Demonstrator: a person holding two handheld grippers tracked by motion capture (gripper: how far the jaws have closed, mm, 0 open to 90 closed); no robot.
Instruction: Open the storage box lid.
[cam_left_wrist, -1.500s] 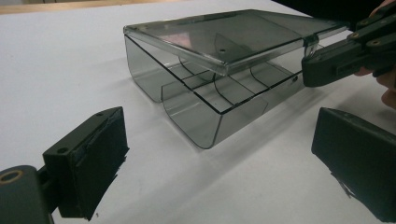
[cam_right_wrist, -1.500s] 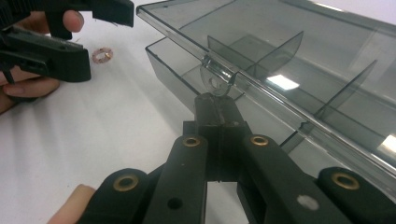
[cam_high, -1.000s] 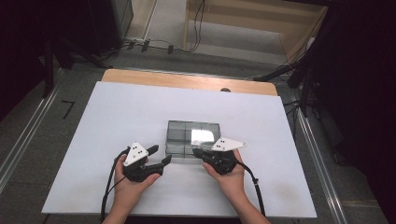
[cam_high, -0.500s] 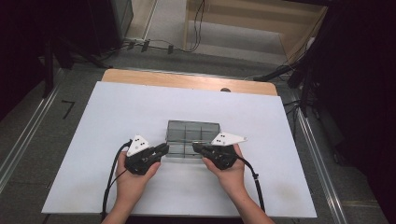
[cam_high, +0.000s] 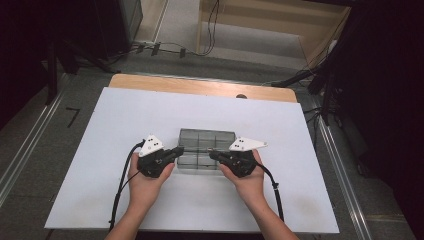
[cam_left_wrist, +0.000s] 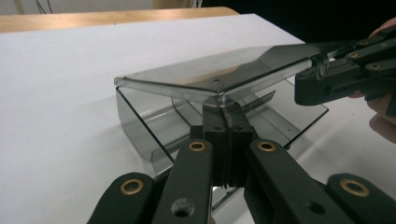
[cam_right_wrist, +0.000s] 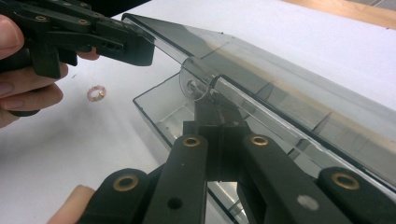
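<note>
Here a big white table (cam_high: 100, 130) holds a clear grey box (cam_high: 205, 140) near the middle, on the person's side. The box has walls inside that make small rooms. I cannot see anything in the rooms. In the left gripper view its lid (cam_left_wrist: 219, 74) is lifted and tilts over the box like a roof, with a gap under it.

The left gripper (cam_high: 175, 153) comes at the box from the left side. The right gripper (cam_high: 214, 155) comes from the right side. They face each other with the box between them. Each one is in a hand, and a black cable hangs back from each.

The left gripper's jaws have just been closing, and in its own view they are pinched tight on the edge of the lid. The right gripper's jaws are pinched tight too, on a small round tab (cam_right_wrist: 194, 84) at the lid's edge.

A tiny pink ring (cam_right_wrist: 96, 92) lies on the table just beside the box, apart from both grippers.
</note>
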